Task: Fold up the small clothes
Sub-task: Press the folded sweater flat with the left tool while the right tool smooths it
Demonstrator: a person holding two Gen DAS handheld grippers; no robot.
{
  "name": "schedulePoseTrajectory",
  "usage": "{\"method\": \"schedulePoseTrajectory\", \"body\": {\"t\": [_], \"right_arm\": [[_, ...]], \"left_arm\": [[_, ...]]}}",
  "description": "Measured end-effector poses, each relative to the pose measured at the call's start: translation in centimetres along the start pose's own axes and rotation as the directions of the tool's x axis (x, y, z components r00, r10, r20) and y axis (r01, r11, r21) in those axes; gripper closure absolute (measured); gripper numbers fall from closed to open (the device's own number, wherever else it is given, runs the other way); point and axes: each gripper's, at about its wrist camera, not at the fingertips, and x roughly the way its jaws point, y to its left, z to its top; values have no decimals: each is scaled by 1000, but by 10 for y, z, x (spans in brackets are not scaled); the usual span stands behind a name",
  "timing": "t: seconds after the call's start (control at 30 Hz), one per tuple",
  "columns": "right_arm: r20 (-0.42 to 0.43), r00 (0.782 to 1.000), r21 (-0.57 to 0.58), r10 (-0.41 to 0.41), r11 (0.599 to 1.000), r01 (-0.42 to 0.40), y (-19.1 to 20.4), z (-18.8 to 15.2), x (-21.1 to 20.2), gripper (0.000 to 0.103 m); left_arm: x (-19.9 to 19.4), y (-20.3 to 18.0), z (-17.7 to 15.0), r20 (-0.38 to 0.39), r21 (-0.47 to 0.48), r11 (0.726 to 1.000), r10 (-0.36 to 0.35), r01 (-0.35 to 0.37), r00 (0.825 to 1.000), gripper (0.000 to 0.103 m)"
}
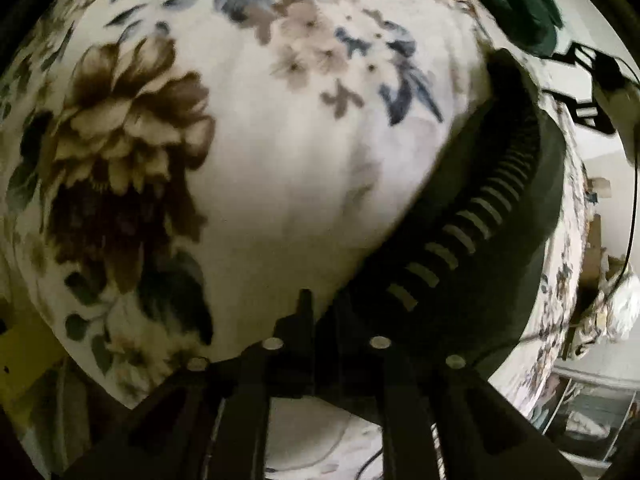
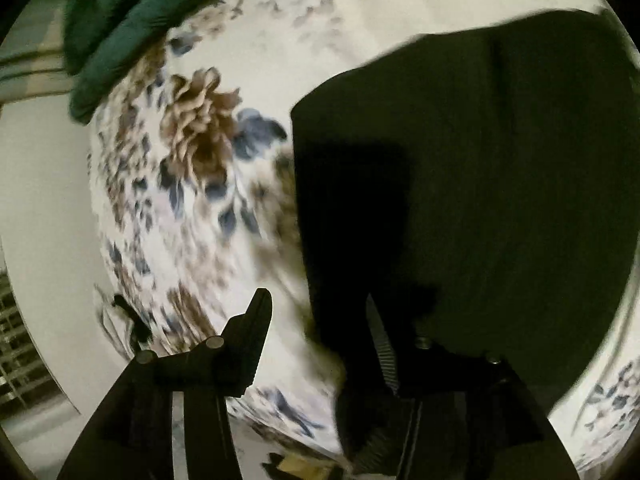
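Observation:
A dark small garment (image 2: 480, 184) lies on a floral bed sheet (image 2: 200, 208). In the left wrist view its edge with a ribbed, striped band (image 1: 460, 240) runs up the right side. My left gripper (image 1: 320, 312) is shut on this garment's edge at the bottom centre. My right gripper (image 2: 316, 312) is open, its left finger (image 2: 256, 320) over the sheet and its right finger over the garment's left edge. My right gripper also shows far right in the left wrist view (image 1: 592, 84).
A green quilted cloth (image 2: 128, 20) lies at the sheet's far edge; it also shows in the left wrist view (image 1: 516, 4). The bed edge and the room floor (image 1: 592, 400) are at the right.

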Motion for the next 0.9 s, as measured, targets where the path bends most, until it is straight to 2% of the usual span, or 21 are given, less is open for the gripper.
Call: {"method": "schedulePoseTrajectory", "body": {"t": [0.1,0.13,0.17,0.23,0.3,0.4,0.43,0.47,0.5,0.53,0.57,0.63,0.67,0.7,0.8,0.83,0.87,0.9], "right_arm": [[-3,997,-27,-81,996,81,-27,-54,-1,49],[-32,995,-22,-94,995,93,-34,-65,6,49],[-99,991,-8,-92,996,92,-46,-87,26,49],[-177,982,23,-72,997,78,-57,-107,56,49],[-235,972,72,30,997,-14,-51,-128,92,50],[-255,950,57,181,983,-172,-20,-149,110,51],[-259,934,53,246,969,-240,-11,-154,108,51],[-265,892,79,366,930,-358,-8,-158,102,51],[-261,875,94,407,913,-397,-11,-160,95,51],[-233,881,86,412,911,-404,-19,-160,80,51],[-201,897,64,393,919,-388,-26,-158,68,51],[-117,949,-14,293,955,-297,-51,-160,35,51],[-62,975,-48,212,976,-215,-75,-168,14,51],[-33,987,-57,160,985,-162,-94,-175,1,51],[-4,999,-31,32,999,-32,-149,-204,-17,51],[-12,1000,-18,-5,1000,5,-170,-219,-16,50],[-39,998,-6,-40,999,40,-189,-237,-9,47],[-72,996,1,-59,998,59,-203,-253,2,46]], "left_arm": [[-4,-13,1,16,55,998,6,-7,1000,71],[-3,-17,1,20,72,997,17,-18,1000,66],[-2,-19,1,23,85,996,21,-23,1000,64],[0,-25,2,25,105,994,32,-35,999,63],[1,-29,-1,21,105,994,41,-43,999,63],[0,-36,-3,22,106,993,51,-53,998,63],[1,-39,-4,23,111,992,55,-57,998,63],[0,-41,-5,24,124,990,60,-62,998,63],[-1,-43,-5,25,134,989,61,-64,998,63],[0,-46,-7,26,145,987,69,-72,997,63],[0,-49,-8,26,157,985,74,-78,997,62],[3,-55,-8,26,182,980,78,-81,997,59],[8,-60,-8,28,207,974,87,-91,996,54],[15,-65,-8,28,237,965,105,-109,994,47],[36,-70,-6,13,285,944,168,-165,986,47],[40,-70,-6,11,285,944,170,-166,985,52],[42,-67,-6,17,272,950,153,-152,988,62],[41,-64,-7,22,250,959,132,-133,991,90]]}}
